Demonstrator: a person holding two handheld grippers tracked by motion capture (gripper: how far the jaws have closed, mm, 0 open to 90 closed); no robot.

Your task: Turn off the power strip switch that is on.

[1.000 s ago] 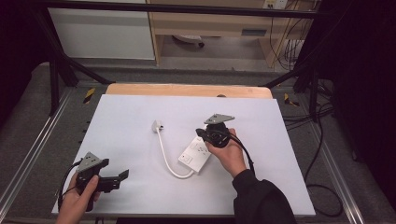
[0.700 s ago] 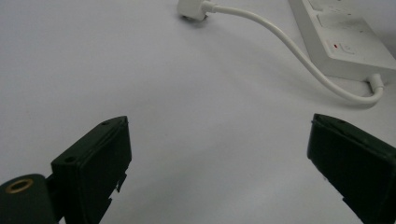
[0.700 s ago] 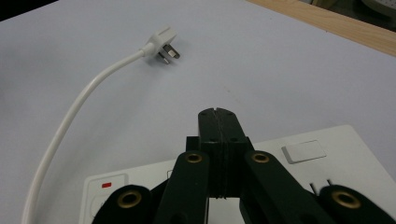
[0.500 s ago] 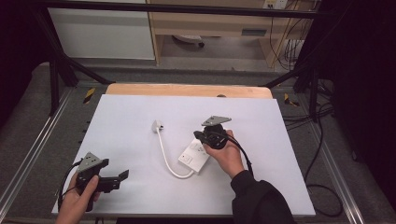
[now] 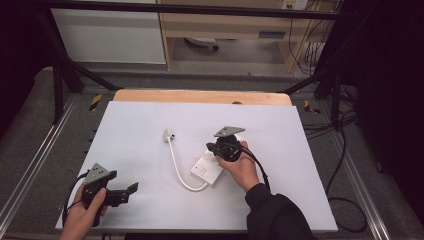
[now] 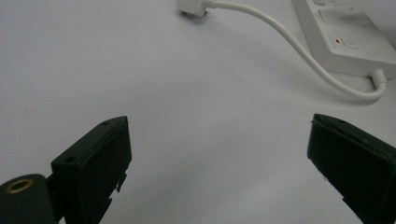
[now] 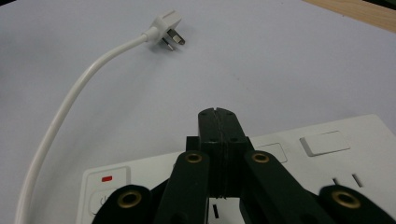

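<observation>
High view: white power strip (image 5: 209, 168) lies flat on the white surface (image 5: 150, 125), a little right of centre. Its white cord (image 5: 176, 167) leaves the near end, loops left and runs away from the person to the plug (image 5: 168, 135), which rests on the surface apart from the strip. Right gripper (image 5: 224, 148) sits over the far end of the strip, right hand (image 5: 243, 170) wrapped behind it, dark sleeve (image 5: 280, 217) trailing to the near edge. Left gripper (image 5: 131, 189) is low at the near left corner, held in the left hand (image 5: 87, 217), well apart from the strip, jaws pointing right.

Left gripper view: jaws spread wide, nothing between them, bare surface below. Strip's switch end with its red mark shows at upper right (image 6: 348, 39); cord curves from it across to the plug (image 6: 192, 6) at the top edge.

Right gripper view: jaws clenched tight together, pads meeting, nothing caught in them (image 7: 217, 122). Tips lie over the top face of the strip (image 7: 327, 154), near its sockets; whether they touch it I cannot tell. Plug (image 7: 166, 25) lies prongs up-right at upper left, cord sweeping down the left side.
</observation>
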